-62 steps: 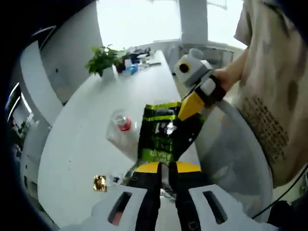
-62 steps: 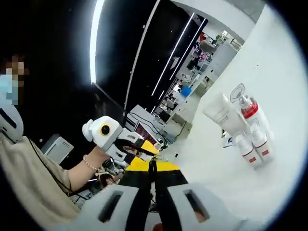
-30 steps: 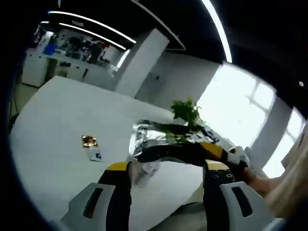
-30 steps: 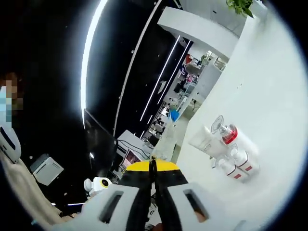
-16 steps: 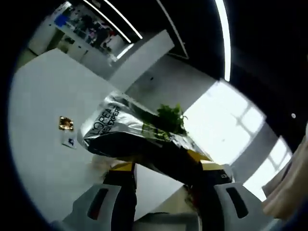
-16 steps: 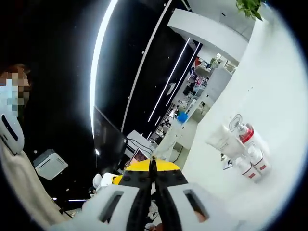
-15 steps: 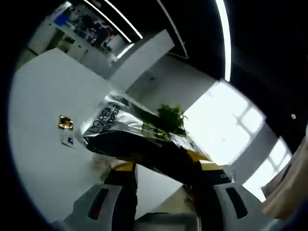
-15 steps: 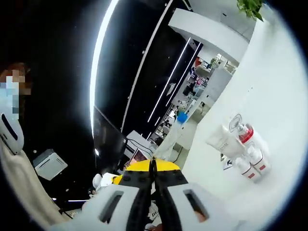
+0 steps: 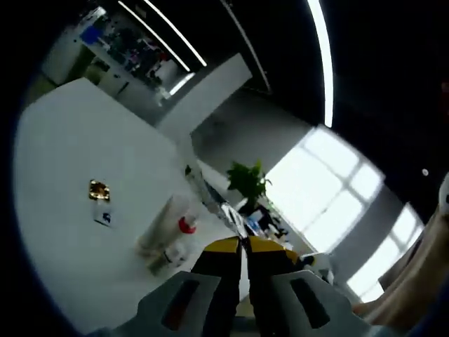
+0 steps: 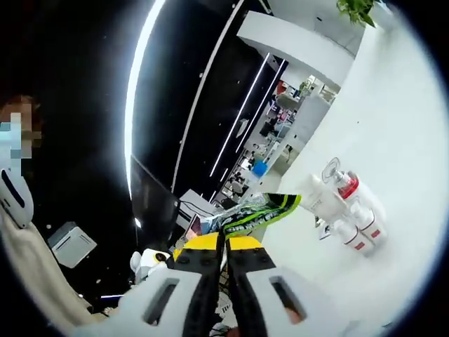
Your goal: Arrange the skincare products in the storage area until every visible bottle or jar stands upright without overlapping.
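Near the white surface's edge, bottles lie clustered, well beyond the right gripper, jaws pinching a green sachet; left gripper jaws pressed together.

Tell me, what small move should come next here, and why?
Probably lower the green pouch onto a bare part of the white table, away from the bottles. The right gripper has its jaws shut on the pouch in mid-air, and the bottles lie bunched against one another. They seem to need a free gripper to stand them apart.
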Available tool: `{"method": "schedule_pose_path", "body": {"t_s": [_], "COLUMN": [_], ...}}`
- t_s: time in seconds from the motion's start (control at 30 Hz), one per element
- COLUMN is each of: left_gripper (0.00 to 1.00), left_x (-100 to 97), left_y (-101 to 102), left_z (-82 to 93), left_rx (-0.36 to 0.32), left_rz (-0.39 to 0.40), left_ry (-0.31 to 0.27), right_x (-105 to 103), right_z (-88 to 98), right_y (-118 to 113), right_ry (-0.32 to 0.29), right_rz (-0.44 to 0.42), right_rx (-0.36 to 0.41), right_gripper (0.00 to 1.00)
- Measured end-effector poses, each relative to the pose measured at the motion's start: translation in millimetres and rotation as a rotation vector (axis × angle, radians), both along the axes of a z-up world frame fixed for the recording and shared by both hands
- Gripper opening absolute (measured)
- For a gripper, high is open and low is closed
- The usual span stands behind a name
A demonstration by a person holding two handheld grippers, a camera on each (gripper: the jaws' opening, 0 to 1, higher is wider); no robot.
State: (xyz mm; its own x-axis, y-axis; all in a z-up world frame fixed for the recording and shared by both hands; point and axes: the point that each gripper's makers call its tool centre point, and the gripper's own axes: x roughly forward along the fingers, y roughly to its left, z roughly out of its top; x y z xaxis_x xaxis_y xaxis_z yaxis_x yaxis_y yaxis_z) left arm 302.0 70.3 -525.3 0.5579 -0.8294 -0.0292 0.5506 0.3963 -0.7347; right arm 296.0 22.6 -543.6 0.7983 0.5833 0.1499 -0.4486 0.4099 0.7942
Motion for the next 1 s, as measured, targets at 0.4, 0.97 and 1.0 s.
{"method": "schedule_pose_path", "body": {"t_s": [0.4, 0.97, 1.0], "left_gripper": [0.00, 0.00, 0.00], "left_x": [4.3, -41.8, -42.4], "left_y": [24.2, 10.8, 10.9], "left_z": [31.1, 52.7, 53.0], "left_rx": [-0.016, 0.117, 0.120], "left_rz": [-0.096, -0.479, -0.487], "left_ry": [-0.065, -0.228, -0.234], "right_x": [-2.2, -6.0, -8.2], "right_z": [-17.7, 8.7, 10.1], "right_y": [-22.5, 6.0, 9.0], "right_ry": [0.054, 0.024, 0.024], "right_rz": [-0.019, 0.224, 0.239], "right_rx": [0.082, 0.224, 0.238], "right_gripper": [0.09, 0.48, 0.46]}}
